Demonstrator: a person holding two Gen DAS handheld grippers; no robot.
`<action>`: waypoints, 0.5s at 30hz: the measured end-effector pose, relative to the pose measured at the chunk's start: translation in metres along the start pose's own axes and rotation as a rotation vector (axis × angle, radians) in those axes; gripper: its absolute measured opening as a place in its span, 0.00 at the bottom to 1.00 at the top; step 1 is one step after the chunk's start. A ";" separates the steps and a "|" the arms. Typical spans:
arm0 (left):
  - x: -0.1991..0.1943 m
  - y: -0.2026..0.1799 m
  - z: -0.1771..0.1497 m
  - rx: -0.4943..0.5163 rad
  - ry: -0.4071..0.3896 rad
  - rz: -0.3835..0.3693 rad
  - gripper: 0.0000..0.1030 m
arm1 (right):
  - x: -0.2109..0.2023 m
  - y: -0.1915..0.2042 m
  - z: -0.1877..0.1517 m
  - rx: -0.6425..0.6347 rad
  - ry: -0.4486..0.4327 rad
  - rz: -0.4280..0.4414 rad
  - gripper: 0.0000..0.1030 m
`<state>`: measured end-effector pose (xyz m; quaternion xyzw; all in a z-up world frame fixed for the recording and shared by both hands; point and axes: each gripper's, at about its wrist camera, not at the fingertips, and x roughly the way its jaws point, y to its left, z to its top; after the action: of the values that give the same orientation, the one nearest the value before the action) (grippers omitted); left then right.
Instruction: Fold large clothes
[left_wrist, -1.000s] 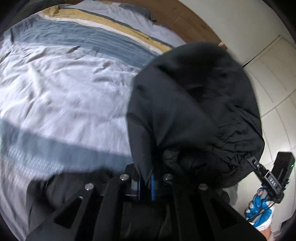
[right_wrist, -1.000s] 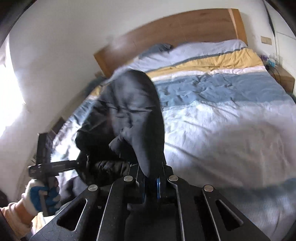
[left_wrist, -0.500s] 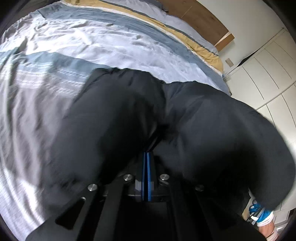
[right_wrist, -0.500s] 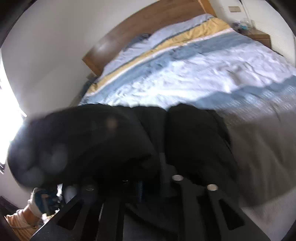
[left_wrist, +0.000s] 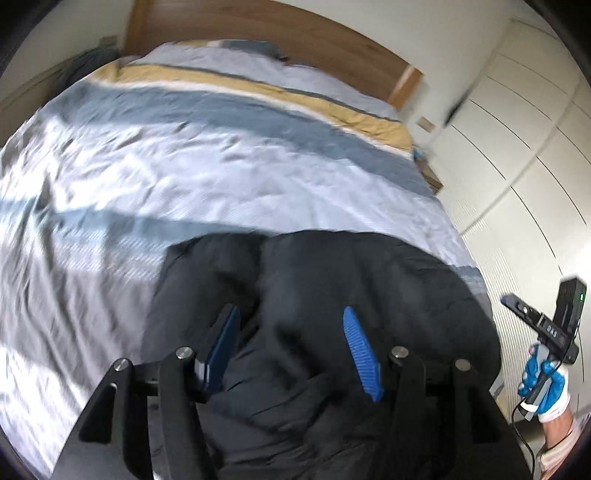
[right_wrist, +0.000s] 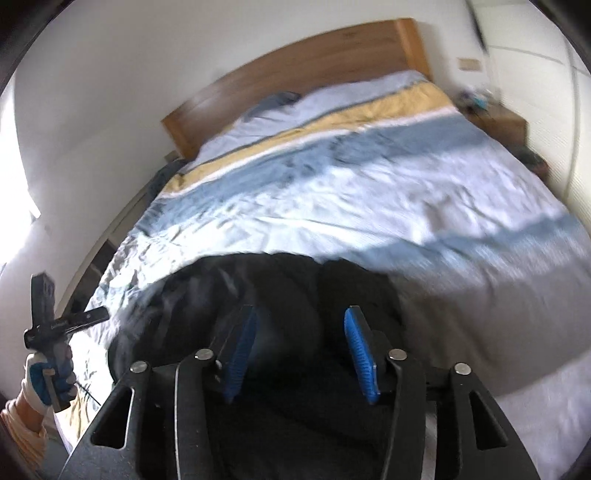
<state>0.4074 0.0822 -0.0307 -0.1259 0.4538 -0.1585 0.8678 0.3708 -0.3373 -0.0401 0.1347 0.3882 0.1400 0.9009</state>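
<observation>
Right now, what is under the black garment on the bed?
The black garment lies on the striped duvet, which shows around it. Anything else beneath it is covered. Both tools are open above it.

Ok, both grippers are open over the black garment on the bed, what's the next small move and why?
Probably lower the left hand-held gripper and right hand-held gripper to re-pinch an edge. Both are open and hold nothing, and the black garment lies bunched, not flat, on the striped duvet.
</observation>
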 end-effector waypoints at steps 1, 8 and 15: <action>0.007 -0.012 0.007 0.020 -0.002 -0.004 0.55 | 0.007 0.008 0.005 -0.021 0.005 0.008 0.54; 0.048 -0.063 0.009 0.122 0.036 0.010 0.55 | 0.057 0.048 0.012 -0.136 0.080 0.030 0.65; 0.098 -0.068 -0.055 0.213 0.116 0.084 0.55 | 0.086 0.042 -0.046 -0.187 0.191 0.005 0.70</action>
<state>0.4034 -0.0223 -0.1105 -0.0046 0.4886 -0.1763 0.8545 0.3871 -0.2616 -0.1131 0.0374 0.4570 0.1900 0.8681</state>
